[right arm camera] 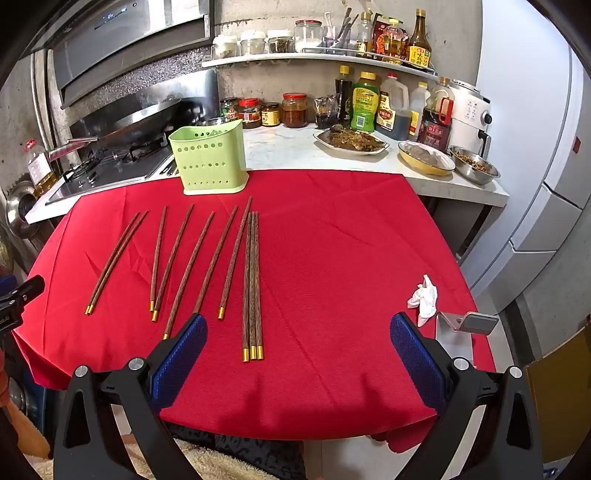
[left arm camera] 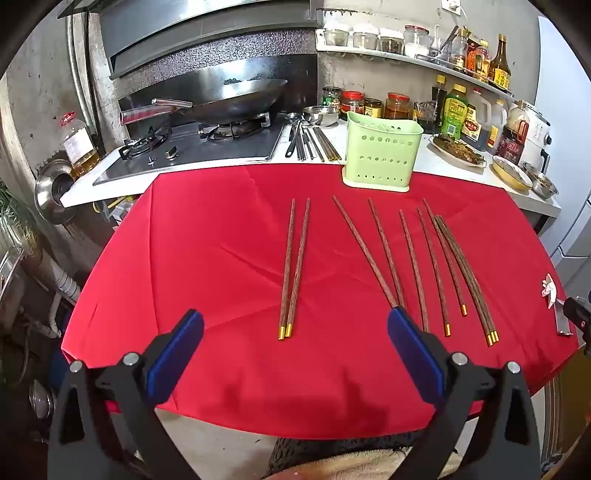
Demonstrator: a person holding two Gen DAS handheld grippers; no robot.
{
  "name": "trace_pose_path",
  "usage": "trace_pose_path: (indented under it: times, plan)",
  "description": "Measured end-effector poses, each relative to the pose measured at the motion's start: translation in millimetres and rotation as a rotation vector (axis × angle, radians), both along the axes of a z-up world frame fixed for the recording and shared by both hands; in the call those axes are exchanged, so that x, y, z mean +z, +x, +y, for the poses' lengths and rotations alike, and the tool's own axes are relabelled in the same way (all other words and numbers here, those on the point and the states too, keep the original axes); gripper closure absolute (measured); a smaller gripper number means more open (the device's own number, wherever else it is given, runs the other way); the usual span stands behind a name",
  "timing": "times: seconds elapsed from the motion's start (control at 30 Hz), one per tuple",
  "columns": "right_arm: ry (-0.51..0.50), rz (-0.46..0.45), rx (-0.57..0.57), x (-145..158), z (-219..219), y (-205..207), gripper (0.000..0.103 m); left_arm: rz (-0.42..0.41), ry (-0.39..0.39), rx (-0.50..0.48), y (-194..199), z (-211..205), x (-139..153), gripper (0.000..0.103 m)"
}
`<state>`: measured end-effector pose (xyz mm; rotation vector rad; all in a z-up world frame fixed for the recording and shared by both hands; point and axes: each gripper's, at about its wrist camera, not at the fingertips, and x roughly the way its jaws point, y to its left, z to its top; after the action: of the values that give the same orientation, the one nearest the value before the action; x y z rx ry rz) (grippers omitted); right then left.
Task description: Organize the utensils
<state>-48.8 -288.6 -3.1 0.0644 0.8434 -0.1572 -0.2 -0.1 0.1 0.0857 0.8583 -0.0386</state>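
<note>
chopsticks on the red counter, both tongs empty
left tongs (left arm camera: 295, 325) and right tongs (right arm camera: 298, 328) gape wide, holding nothing; wooden chopsticks (right arm camera: 252, 284) lie spread before the green holder (right arm camera: 210, 162).

Both wrist views look from the red cloth's (left arm camera: 221, 258) near edge toward the counter, sharing chopsticks (right arm camera: 251, 280) and holder (left arm camera: 382, 151).

Ahead of the jaws, a red cloth (left arm camera: 229, 258) covers the surface. Beyond it runs a white counter (right arm camera: 288, 147) with a gas hob (left arm camera: 192, 147) carrying a wok (left arm camera: 236, 96). A range hood (left arm camera: 207, 33) hangs above. A wall shelf (right arm camera: 317, 57) holds jars and bottles against a rough grey wall (right arm camera: 266, 85). A white refrigerator (right arm camera: 535, 147) stands right of the counter.
</note>
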Motion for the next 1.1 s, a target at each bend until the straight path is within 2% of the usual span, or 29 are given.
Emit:
trace_pose_path:
  times: [1.1]
  plan:
    - [0.005,-0.004,-0.006,2.9,0.2,-0.6,0.006,-0.009,0.003,-0.003,-4.1,-0.3,-2.2,0.006]
